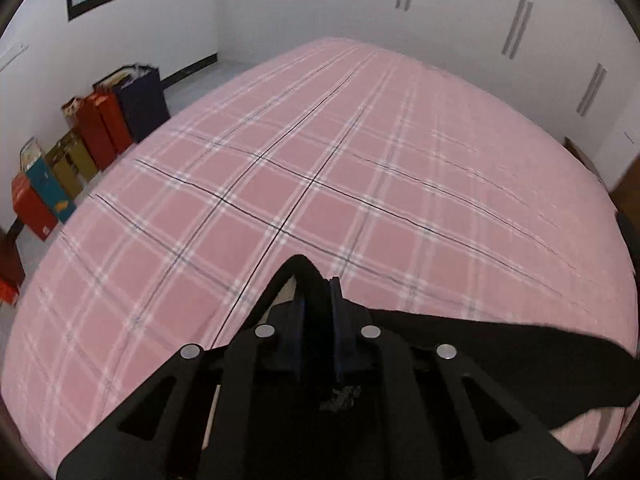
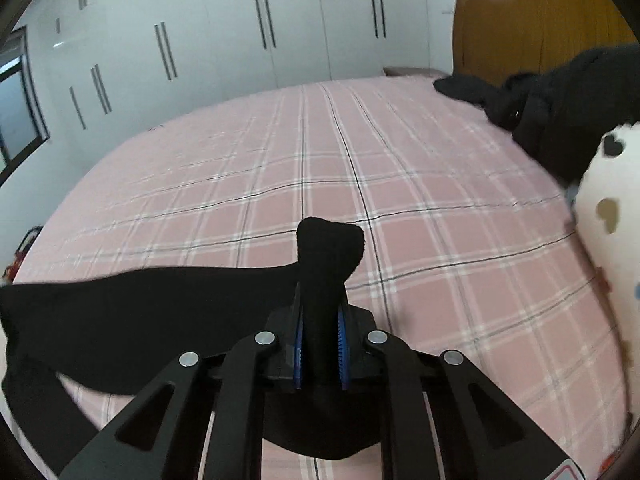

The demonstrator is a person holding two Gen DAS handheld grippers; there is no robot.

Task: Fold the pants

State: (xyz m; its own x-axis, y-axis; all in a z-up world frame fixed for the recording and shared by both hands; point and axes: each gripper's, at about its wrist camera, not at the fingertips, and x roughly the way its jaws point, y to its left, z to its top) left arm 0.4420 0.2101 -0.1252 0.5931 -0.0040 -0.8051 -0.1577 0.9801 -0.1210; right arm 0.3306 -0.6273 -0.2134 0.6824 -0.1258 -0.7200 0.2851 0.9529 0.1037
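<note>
A fold of the black fabric pants (image 1: 480, 356) is clamped between the narrow-set blue-padded jaws of the left gripper (image 1: 318, 312), a loop of cloth rising past the fingertips. From there the garment is stretched as a dark band toward the right edge of the left wrist view, lifted above the pink plaid bedsheet (image 1: 320, 152). Another bunch of the same pants (image 2: 120, 304) is pinched by the right gripper (image 2: 322, 320), the band running off to the left. Farther off, a heap of dark clothing (image 2: 560, 96) is seen by a white pillow with heart prints (image 2: 612, 184) and a brown wooden headboard (image 2: 532, 24). Coloured boxes (image 1: 80, 152) are lined along the white wall, and white wardrobe doors (image 2: 224, 24) are seen beyond.
</note>
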